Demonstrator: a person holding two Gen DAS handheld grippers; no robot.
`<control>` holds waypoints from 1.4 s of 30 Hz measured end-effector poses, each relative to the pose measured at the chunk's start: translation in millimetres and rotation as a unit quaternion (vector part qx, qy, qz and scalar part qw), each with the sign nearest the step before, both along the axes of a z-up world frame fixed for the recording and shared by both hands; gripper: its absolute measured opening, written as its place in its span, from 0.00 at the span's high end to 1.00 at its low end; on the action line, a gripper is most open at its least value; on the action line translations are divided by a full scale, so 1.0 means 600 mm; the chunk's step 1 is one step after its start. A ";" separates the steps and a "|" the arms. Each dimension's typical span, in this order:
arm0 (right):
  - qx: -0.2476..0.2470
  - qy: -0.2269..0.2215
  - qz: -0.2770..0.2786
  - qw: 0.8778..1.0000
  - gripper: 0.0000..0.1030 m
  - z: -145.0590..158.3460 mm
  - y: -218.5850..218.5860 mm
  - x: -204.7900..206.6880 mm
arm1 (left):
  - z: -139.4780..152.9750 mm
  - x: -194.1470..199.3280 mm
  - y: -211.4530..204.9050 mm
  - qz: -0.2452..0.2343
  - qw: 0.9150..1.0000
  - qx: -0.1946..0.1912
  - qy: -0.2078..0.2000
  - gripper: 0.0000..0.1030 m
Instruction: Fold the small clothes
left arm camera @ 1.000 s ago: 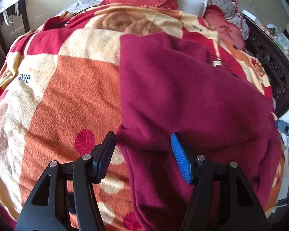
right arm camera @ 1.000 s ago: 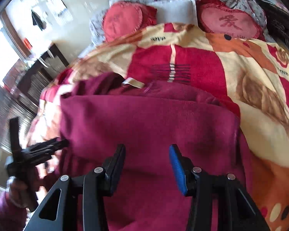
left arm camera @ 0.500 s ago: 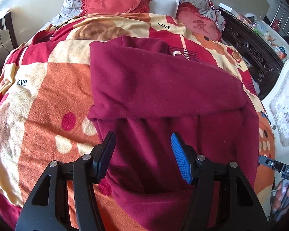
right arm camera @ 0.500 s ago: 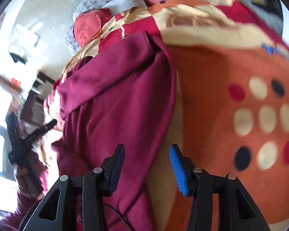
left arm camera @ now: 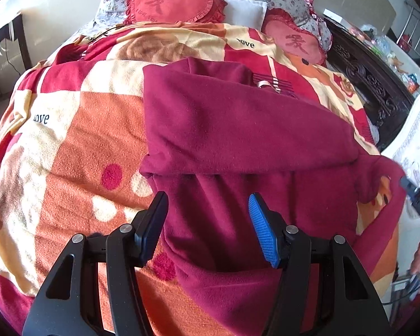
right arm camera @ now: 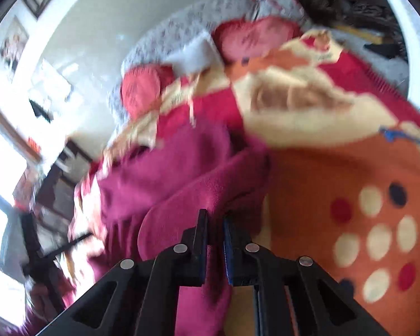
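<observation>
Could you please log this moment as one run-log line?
left gripper: open, above maroon garment | right gripper: shut on garment edge | blanket beneath

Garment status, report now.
Left tool open, hovering over garment. Right tool shut on garment edge. Garment partly folded on blanket. Nothing in the way.

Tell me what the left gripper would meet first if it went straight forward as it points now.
Most likely the dark red fleece garment spread on the patterned orange blanket. The left gripper has open jaws, with the garment's lower part between them; depth is unclear.
</observation>
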State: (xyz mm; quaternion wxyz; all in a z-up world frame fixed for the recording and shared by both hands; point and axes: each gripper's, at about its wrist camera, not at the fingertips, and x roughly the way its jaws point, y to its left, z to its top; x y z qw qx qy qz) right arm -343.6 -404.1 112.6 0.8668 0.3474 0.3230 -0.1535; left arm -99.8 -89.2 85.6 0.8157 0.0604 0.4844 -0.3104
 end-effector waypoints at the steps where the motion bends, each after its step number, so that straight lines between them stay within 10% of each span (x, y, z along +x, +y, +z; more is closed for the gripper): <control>1: 0.005 -0.012 -0.002 1.000 0.91 0.017 -0.014 0.001 | 0.000 0.001 -0.001 0.000 1.000 -0.001 -0.001 0.42; 10: -0.081 0.036 0.116 0.989 0.91 0.089 0.048 0.219 | 0.002 0.011 -0.002 0.006 1.000 -0.004 0.003 0.42; 15: 0.021 0.039 0.202 0.978 0.88 0.046 0.087 0.330 | 0.015 0.006 0.004 -0.010 1.000 -0.004 -0.009 0.42; 21: -0.028 0.033 0.213 0.976 0.56 0.074 0.100 0.236 | 0.018 0.004 0.010 -0.034 0.999 -0.008 -0.022 0.42; 32: 0.063 0.134 0.124 0.981 0.55 -0.091 0.051 0.020 | 0.003 -0.006 -0.013 -0.043 0.999 -0.026 0.003 0.42; 37: 0.045 0.073 0.160 0.983 0.91 -0.063 0.090 0.033 | 0.019 -0.008 0.001 -0.047 0.998 -0.027 -0.015 0.42; 42: 0.031 -0.001 0.215 0.976 0.92 0.023 0.127 0.123 | 0.033 0.014 0.024 -0.022 0.999 -0.040 -0.020 0.42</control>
